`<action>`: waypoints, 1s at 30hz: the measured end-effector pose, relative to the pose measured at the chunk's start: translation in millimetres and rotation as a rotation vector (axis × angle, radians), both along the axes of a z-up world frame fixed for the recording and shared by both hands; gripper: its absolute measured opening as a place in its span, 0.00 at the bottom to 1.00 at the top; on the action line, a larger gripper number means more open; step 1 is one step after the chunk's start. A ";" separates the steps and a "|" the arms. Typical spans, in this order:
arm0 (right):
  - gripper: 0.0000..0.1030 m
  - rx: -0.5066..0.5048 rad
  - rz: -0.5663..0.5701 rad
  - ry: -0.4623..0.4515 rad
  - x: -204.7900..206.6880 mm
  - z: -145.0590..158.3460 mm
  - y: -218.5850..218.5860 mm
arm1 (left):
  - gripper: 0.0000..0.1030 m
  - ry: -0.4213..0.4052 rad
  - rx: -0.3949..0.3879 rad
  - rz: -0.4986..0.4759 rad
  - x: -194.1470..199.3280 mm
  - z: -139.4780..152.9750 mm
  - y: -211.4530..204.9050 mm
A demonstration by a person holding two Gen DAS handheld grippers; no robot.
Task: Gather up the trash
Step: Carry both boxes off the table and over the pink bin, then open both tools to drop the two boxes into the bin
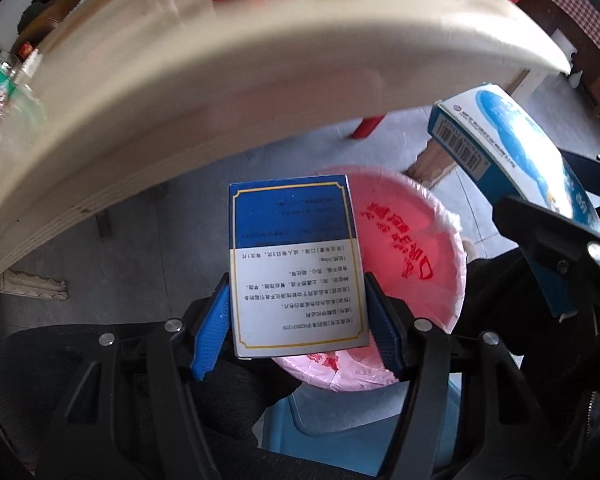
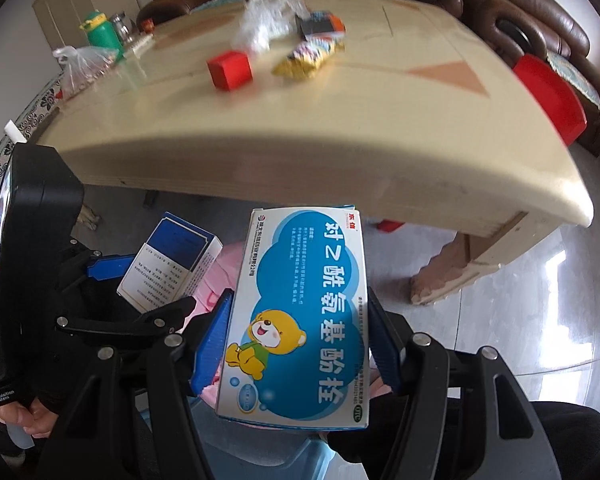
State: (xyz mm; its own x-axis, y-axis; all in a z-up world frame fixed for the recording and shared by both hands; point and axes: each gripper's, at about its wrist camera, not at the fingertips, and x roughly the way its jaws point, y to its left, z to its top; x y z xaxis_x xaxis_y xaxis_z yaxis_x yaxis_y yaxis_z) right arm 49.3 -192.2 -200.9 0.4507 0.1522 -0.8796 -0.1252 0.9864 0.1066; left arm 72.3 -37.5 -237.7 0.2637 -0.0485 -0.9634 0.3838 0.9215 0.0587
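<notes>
My left hand-held gripper [image 1: 298, 322] clamps a dark-blue-and-white medicine box [image 1: 296, 264], long axis along the fingers, above the pink-lined bin [image 1: 416, 256]. My right hand-held gripper [image 2: 300, 344] clamps a light-blue carton with a cartoon bear [image 2: 300, 320], lengthwise, just below the bench [image 2: 340, 128] edge.

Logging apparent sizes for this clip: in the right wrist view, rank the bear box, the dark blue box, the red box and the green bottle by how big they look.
1. Bear box, though nearest the camera.
2. Dark blue box.
3. Red box and green bottle look alike; unranked.
</notes>
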 end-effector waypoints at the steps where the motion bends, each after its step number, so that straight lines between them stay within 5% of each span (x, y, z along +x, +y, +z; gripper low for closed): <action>1: 0.59 0.000 -0.001 0.012 1.8 -5.1 -0.7 | 0.60 0.007 0.003 -0.002 -1.1 -4.3 -0.3; 30: 0.59 0.036 0.051 0.308 39.7 -118.8 -2.6 | 0.60 0.318 0.038 -0.006 23.1 -111.6 -0.8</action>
